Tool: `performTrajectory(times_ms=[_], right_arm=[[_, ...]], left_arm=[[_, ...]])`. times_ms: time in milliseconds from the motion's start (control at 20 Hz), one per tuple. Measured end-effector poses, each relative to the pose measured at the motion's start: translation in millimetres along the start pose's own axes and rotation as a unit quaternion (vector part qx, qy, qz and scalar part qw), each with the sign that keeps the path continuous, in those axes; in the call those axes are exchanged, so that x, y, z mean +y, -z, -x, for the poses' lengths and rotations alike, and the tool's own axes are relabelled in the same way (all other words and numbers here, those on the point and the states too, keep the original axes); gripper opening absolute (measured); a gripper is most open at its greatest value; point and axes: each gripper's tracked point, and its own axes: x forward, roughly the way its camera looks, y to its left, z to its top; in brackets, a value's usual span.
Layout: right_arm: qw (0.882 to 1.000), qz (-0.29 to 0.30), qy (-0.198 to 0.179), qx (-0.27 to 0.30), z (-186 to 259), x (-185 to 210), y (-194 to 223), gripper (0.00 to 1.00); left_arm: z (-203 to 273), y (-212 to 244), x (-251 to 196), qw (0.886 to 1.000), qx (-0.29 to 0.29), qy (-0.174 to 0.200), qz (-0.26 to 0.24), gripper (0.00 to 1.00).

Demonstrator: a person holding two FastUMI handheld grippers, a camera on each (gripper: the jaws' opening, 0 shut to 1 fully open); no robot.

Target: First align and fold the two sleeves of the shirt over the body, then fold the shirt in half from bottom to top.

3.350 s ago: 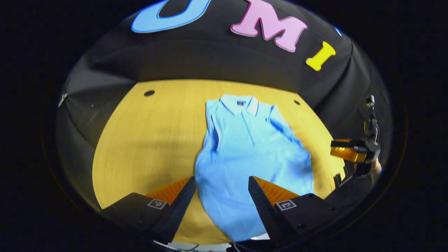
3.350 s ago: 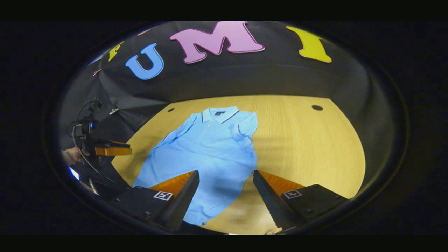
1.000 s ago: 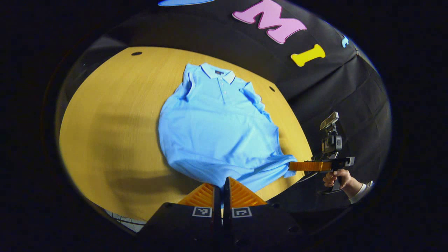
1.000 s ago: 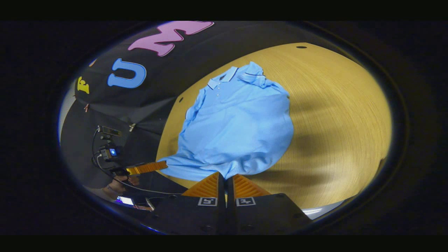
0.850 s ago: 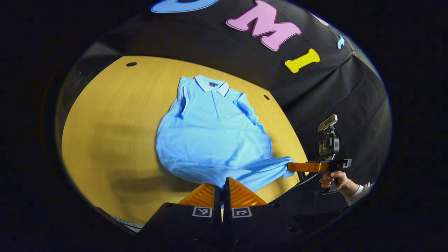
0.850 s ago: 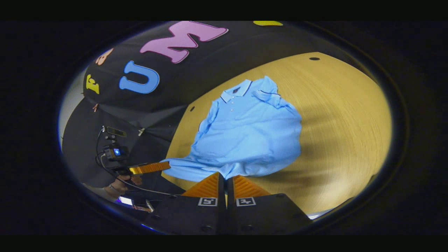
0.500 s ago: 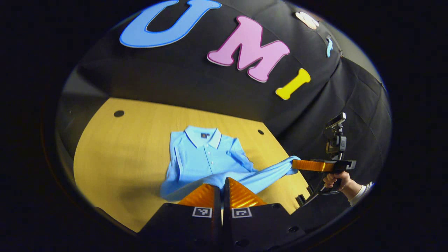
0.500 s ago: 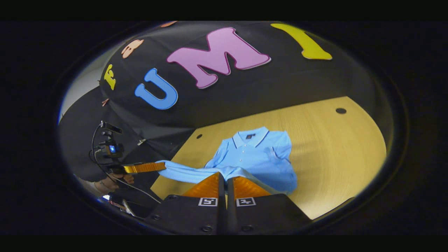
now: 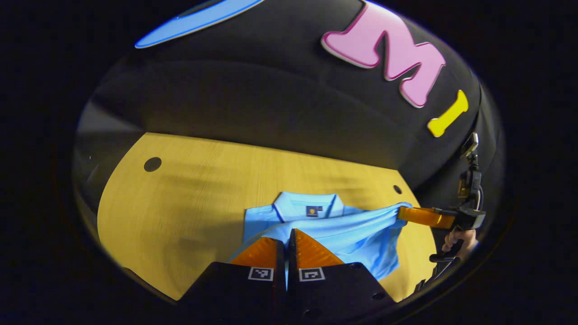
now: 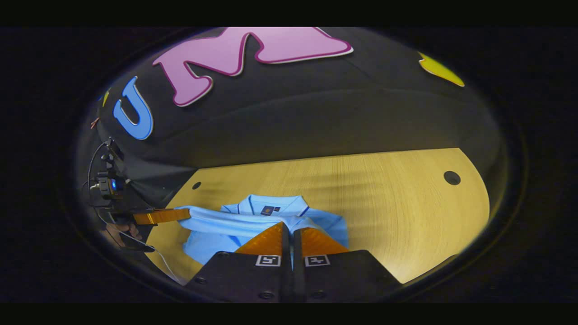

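Wooden table [image 9: 180, 198]: shirt [image 9: 356, 232] hem pinched between closed left gripper [image 9: 286, 237] fingers, likewise right gripper [image 10: 291, 230], near collar.

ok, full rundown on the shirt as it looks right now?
The shirt is a light blue polo in soft knit, with a dark-trimmed collar and a small dark neck label. Its lower edge is lifted and carried up near the collar, held taut between the left gripper and the right gripper, each shut on the hem. The upper part lies flat on the wooden table.

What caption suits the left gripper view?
Both grippers, left gripper and right gripper, carry the blue shirt's hem toward its collar.
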Motion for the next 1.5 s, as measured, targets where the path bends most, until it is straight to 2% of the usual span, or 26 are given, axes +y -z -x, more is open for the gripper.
performTrajectory(times_ms=[150,250,300,400,450,500,550,700,850,950,1100,1300,1350,1500], right_arm=[[0.999,0.014,0.025,0.024,-32,-17,14,0.05],[0.998,0.019,0.054,0.037,-47,-32,24,0.04],[0.997,0.018,0.069,0.043,-53,-39,28,0.09],[0.996,0.021,0.083,0.039,-52,-51,26,0.30],[0.994,0.029,0.099,0.032,-44,-65,20,0.48],[0.994,0.027,0.101,0.030,-37,-68,17,0.65],[0.994,0.030,0.099,0.022,-33,-69,13,0.63],[0.994,0.057,0.094,-0.012,-12,-64,-9,0.63],[0.989,0.098,0.095,-0.060,23,-48,-37,0.64],[0.982,0.119,0.111,-0.096,51,-38,-55,0.79],[0.973,0.133,0.114,-0.152,106,1,-71,0.86],[0.949,0.163,0.137,-0.230,219,55,-83,0.94],[0.945,0.163,0.142,-0.246,246,69,-78,0.96],[0.936,0.155,0.150,-0.277,327,109,-50,0.96]], left_arm=[[-40,23,23,0.999,0.038,-0.034,0.006,0.07],[-52,36,50,0.991,0.074,-0.101,-0.037,0.12],[-57,41,48,0.989,0.079,-0.112,-0.049,0.14],[-62,36,40,0.991,0.070,-0.103,-0.054,0.29],[-62,35,42,0.991,0.067,-0.104,-0.050,0.29],[-59,33,50,0.990,0.062,-0.119,-0.048,0.64],[-42,21,52,0.991,0.043,-0.118,-0.041,0.99],[-8,-5,57,0.992,-0.004,-0.123,-0.024,0.99],[42,-31,51,0.989,-0.058,-0.129,-0.044,0.99],[83,-46,36,0.984,-0.106,-0.128,-0.069,0.99],[159,-57,2,0.975,-0.170,-0.113,-0.088,0.99],[262,-38,-34,0.961,-0.237,-0.100,-0.100,0.99],[286,-25,-38,0.959,-0.245,-0.103,-0.102,0.99],[365,13,-64,0.952,-0.276,-0.078,-0.111,0.99]])
